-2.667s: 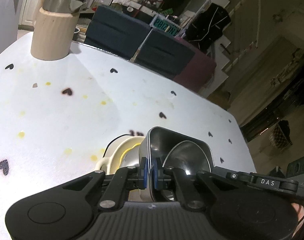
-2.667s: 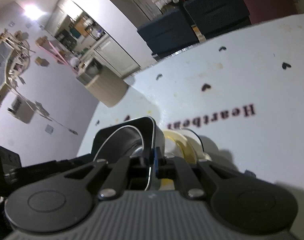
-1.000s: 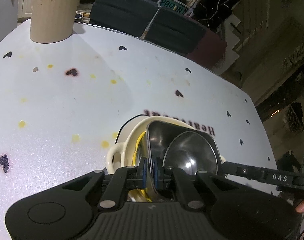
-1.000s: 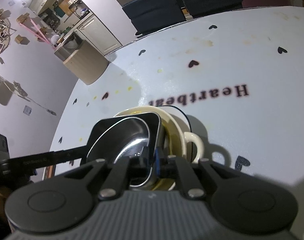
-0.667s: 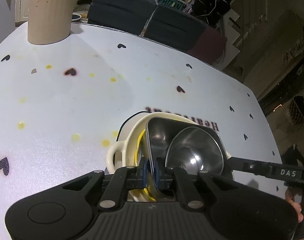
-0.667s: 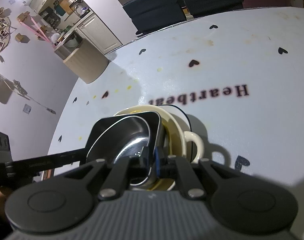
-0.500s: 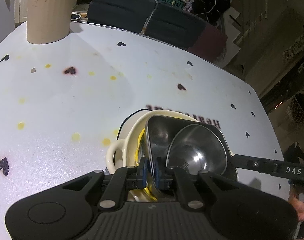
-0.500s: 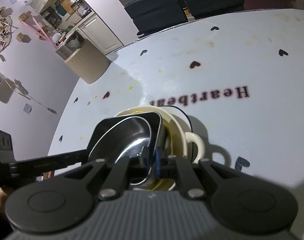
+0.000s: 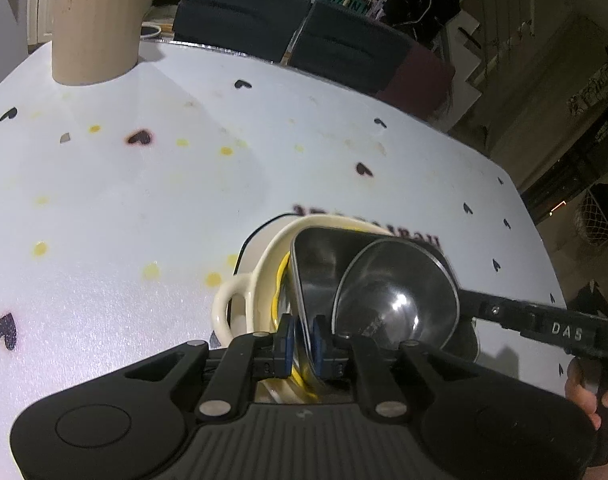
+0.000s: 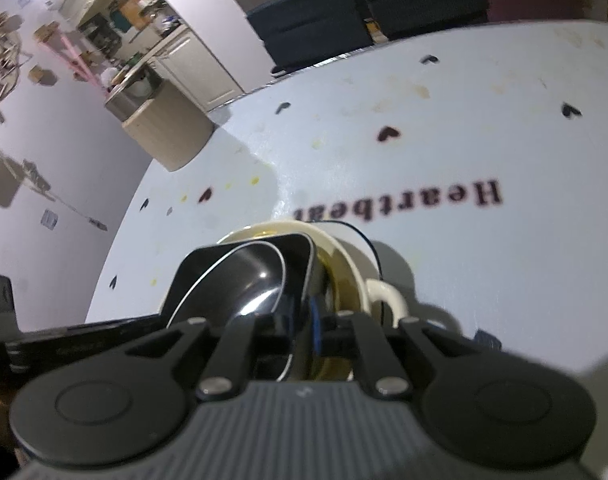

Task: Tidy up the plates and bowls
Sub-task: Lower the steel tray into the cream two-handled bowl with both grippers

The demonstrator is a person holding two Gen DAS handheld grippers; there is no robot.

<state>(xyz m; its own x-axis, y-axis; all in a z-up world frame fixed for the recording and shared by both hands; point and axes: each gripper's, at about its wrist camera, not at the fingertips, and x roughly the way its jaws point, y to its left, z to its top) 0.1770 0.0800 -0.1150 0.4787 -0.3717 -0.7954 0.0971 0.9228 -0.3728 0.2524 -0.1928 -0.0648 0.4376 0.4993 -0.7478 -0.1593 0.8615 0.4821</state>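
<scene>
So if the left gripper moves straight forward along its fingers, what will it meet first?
The left gripper already clamps the dark square dish; pushed forward, that dish would probably press on the cream bowl first.

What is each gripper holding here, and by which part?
Both hold the square steel tray: left gripper pinches one rim wall, right gripper the opposite, over the cream handled bowl.

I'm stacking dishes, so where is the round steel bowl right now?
In both views, the steel bowl sits inside the square tin, which rests in the cream pot near the "Heartbeat" print.

White table w/ heart print: cream bowl, beige container.
</scene>
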